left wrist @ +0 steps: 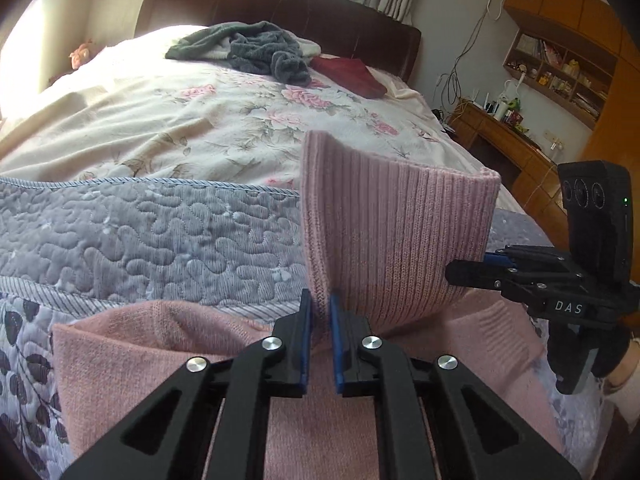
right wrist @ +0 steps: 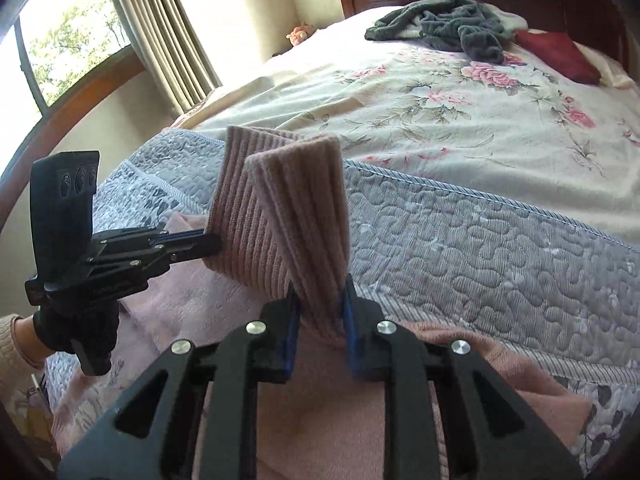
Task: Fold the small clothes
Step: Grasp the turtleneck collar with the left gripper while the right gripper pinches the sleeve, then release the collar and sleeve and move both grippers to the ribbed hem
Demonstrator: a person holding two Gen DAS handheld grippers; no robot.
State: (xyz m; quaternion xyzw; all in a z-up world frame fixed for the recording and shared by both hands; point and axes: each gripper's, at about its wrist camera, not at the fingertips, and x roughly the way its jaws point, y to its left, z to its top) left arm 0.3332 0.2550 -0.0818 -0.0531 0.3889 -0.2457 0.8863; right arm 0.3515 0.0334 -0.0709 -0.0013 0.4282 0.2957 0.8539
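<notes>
Pink ribbed sweater [left wrist: 384, 220] spread on grey quilt [left wrist: 152, 236], ribbed hem lifted up; left gripper [left wrist: 320, 312] pinched on hem at 6 o'clock; right gripper [right wrist: 320, 300] clamped on hem too; grey fuzzy clothes [left wrist: 256, 50] far off at 12 o'clock.

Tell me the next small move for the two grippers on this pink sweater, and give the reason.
Probably carry the lifted ribbed hem forward together and lay it over the pink sweater's flat body. The left gripper and right gripper are each shut on one end of that hem, which stands raised above the quilted bedspread while the rest lies flat, so the fold looks half made.
</notes>
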